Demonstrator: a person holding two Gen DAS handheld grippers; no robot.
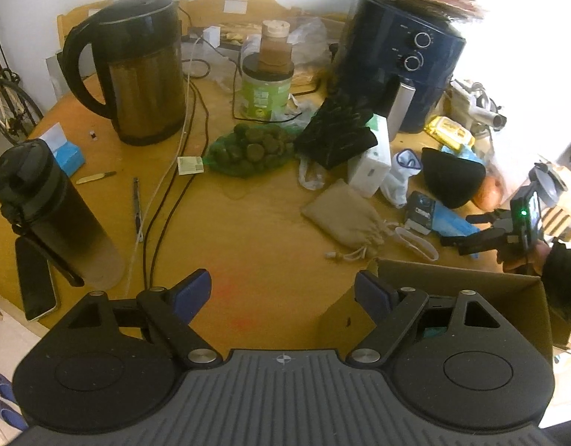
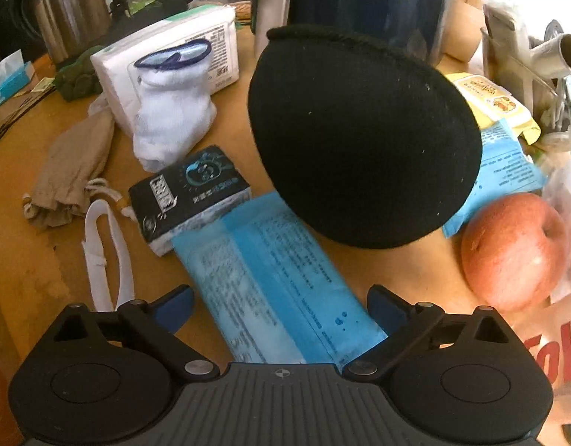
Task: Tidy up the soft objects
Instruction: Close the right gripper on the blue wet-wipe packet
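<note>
Tongs first: my right tongs (image 2: pixel 280 308) stand wide apart over the flat light-blue plastic pouch (image 2: pixel 270 282), which lies between the tips with neither pad pressing on it. It looks light, limp and slick; I judge a pinch across its near end would hold best. Just beyond lies the round black knit cap (image 2: pixel 363 141), soft and easily bunched at its crown, then the white sock (image 2: pixel 170 122). My left tongs (image 1: pixel 283 293) gape over bare tabletop (image 1: pixel 248 230), beside the open cardboard box (image 1: pixel 471 290).
</note>
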